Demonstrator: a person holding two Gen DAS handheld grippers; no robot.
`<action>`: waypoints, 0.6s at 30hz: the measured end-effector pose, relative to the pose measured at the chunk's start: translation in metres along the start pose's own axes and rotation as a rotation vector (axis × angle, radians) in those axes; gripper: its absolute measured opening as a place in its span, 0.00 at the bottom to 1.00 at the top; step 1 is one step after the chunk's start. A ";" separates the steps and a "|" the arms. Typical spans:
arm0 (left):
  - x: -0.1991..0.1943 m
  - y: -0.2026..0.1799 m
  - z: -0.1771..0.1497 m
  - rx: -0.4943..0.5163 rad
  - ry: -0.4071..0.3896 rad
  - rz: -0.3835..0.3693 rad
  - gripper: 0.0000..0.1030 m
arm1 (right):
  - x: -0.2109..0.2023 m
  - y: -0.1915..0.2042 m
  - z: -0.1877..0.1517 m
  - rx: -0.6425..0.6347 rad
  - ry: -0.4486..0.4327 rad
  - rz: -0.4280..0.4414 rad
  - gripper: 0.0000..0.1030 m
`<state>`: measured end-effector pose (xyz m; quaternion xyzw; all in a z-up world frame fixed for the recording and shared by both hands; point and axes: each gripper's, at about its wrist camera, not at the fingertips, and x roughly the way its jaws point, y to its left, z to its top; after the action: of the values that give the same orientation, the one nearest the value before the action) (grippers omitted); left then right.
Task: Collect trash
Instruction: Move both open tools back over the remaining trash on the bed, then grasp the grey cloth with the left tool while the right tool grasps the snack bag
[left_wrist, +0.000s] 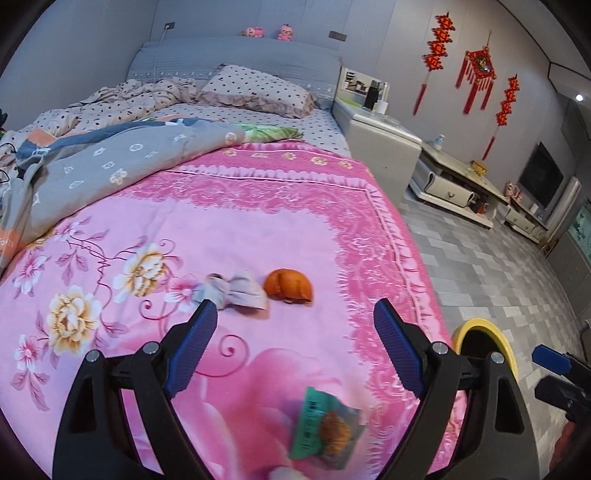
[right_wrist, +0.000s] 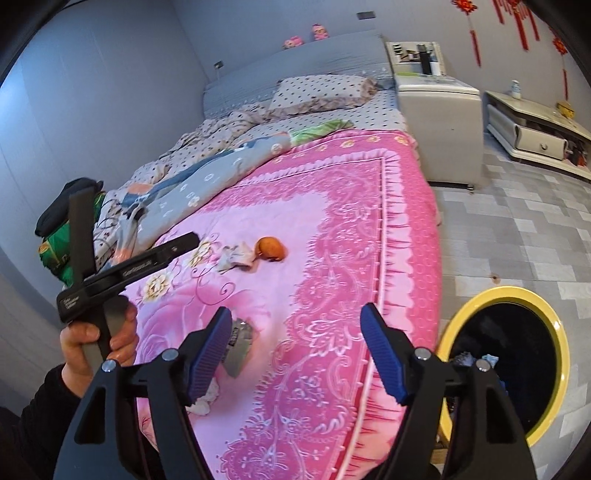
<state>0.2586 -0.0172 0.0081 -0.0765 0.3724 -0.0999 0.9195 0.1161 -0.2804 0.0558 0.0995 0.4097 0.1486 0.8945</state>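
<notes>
Legible text: none.
Green snack wrapper (left_wrist: 325, 428) print blurred; white lettering on black handheld gripper bar (right_wrist: 136, 271) too small to read.

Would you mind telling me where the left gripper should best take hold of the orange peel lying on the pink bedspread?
Probably across the domed back of the orange peel, coming from above. It lies hollow side down like a cap, so the open left gripper could close on its rounded sides; the crumpled tissue sits close on its left.

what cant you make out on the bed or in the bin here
- Green wrapper: left wrist view, motion-blurred, print unreadable.
- Same wrapper, right wrist view: half behind the right gripper finger.
- Yellow-rimmed bin: dark inside, contents unclear; left wrist view hides it behind the left gripper.
</notes>
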 end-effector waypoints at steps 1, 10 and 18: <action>0.003 0.006 0.001 -0.001 0.003 0.014 0.80 | 0.004 0.005 0.000 -0.009 0.009 0.007 0.67; 0.044 0.042 0.004 0.001 0.057 0.074 0.80 | 0.056 0.038 -0.012 -0.053 0.115 0.065 0.68; 0.087 0.053 0.002 0.020 0.122 0.100 0.80 | 0.092 0.051 -0.021 -0.067 0.184 0.095 0.68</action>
<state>0.3281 0.0136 -0.0600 -0.0422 0.4299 -0.0620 0.8998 0.1475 -0.1998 -0.0076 0.0749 0.4796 0.2127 0.8480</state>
